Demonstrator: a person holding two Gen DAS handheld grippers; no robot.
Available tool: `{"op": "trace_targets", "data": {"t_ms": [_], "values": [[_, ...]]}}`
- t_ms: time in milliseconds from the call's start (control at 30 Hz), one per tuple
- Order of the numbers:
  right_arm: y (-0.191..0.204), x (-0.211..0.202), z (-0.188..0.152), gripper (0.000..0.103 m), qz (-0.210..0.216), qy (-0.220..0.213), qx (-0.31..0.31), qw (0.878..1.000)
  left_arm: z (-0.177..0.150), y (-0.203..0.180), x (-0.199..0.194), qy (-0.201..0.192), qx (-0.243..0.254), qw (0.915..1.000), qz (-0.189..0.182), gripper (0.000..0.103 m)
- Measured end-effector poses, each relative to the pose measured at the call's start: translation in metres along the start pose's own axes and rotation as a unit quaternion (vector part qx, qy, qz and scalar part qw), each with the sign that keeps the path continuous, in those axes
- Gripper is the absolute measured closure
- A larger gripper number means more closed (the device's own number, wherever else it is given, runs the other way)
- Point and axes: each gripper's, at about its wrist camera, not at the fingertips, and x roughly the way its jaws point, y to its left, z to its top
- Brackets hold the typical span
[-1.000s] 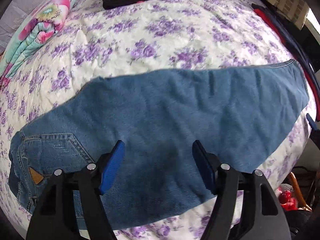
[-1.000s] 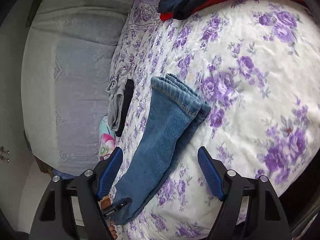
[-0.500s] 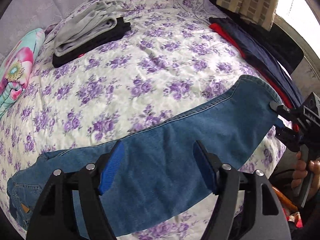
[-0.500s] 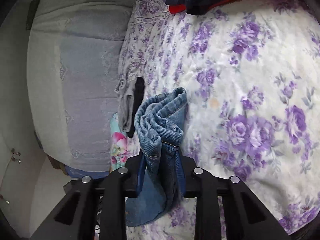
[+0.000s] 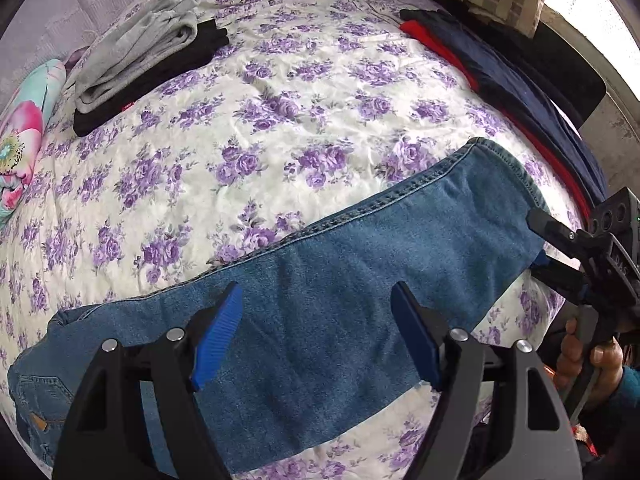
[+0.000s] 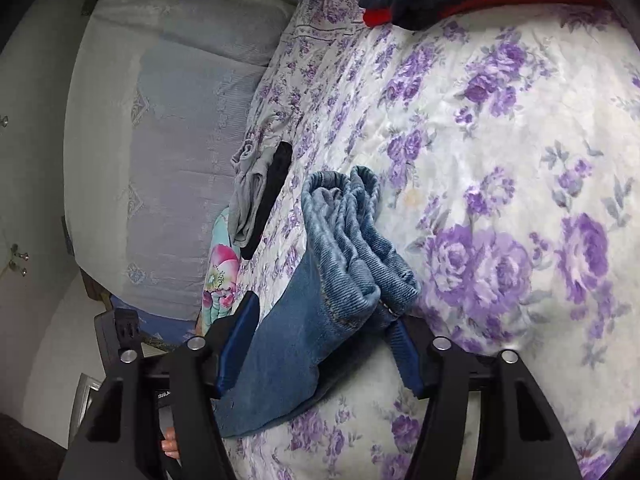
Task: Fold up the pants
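Blue jeans lie folded lengthwise across the near part of a bed with a purple-flowered cover, waist and back pocket at the lower left, leg hems at the right. My left gripper is open and empty just above the mid-leg. My right gripper stands open around the bunched leg hems, jaws parted on either side of the denim. It also shows in the left wrist view at the hem end, held by a hand.
A folded grey and black clothes stack lies at the far left. A floral pillow is at the left edge. Red and navy fabric runs along the bed's right side. A grey headboard stands beyond.
The right gripper closed on the leg hems half a second ago and has now opened again, with the hems still between its jaws. The left gripper has risen and tilted, staying open.
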Motion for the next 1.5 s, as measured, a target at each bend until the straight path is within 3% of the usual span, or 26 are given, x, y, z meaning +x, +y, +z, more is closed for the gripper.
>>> {"op": "trace_targets", "data": {"t_ms": [33, 67, 133, 267, 367, 500, 933, 1133, 1267, 1400, 1500], "values": [[-0.004, 0.003, 0.003, 0.065, 0.007, 0.002, 0.008, 1.0, 0.0, -0.001, 0.002, 0.002, -0.001, 1.0, 0.0, 0.03], [-0.009, 0.006, 0.006, 0.083, 0.014, 0.005, 0.022, 1.0, 0.0, -0.002, 0.004, 0.005, -0.003, 1.0, 0.001, 0.03], [-0.013, 0.005, 0.011, 0.087, 0.032, 0.009, 0.045, 0.998, 0.001, -0.003, 0.007, 0.009, -0.007, 0.9999, 0.003, 0.03], [0.004, -0.004, 0.014, 0.087, 0.051, 0.015, 0.03, 0.998, 0.003, -0.009, -0.001, -0.011, -0.008, 0.9999, -0.007, 0.03], [-0.011, 0.006, 0.017, 0.088, -0.003, 0.034, 0.044, 0.998, 0.002, -0.015, 0.008, -0.006, -0.005, 0.9999, 0.007, 0.027], [-0.016, 0.008, 0.015, 0.088, -0.009, 0.044, 0.048, 0.998, -0.003, -0.017, 0.018, 0.018, -0.011, 0.9991, 0.036, 0.027], [-0.012, 0.011, 0.015, 0.088, -0.036, 0.043, 0.049, 0.997, -0.015, 0.006, -0.051, -0.046, -0.022, 0.9952, 0.083, 0.026], [-0.004, 0.012, 0.008, 0.086, -0.075, 0.022, 0.044, 0.996, -0.033, 0.039, -0.071, -0.055, -0.038, 0.9941, 0.085, 0.026], [0.003, 0.012, 0.004, 0.084, -0.103, 0.006, 0.044, 0.994, -0.05, 0.073, -0.082, -0.061, -0.051, 0.9908, 0.11, 0.026], [0.015, 0.013, 0.003, 0.084, -0.139, -0.008, 0.028, 0.99, -0.081, 0.132, -0.101, -0.061, -0.105, 0.9843, 0.128, 0.026], [0.041, 0.016, 0.002, 0.084, -0.17, -0.025, -0.007, 0.985, -0.112, 0.189, -0.122, -0.065, -0.163, 0.9733, 0.148, 0.025]]}}
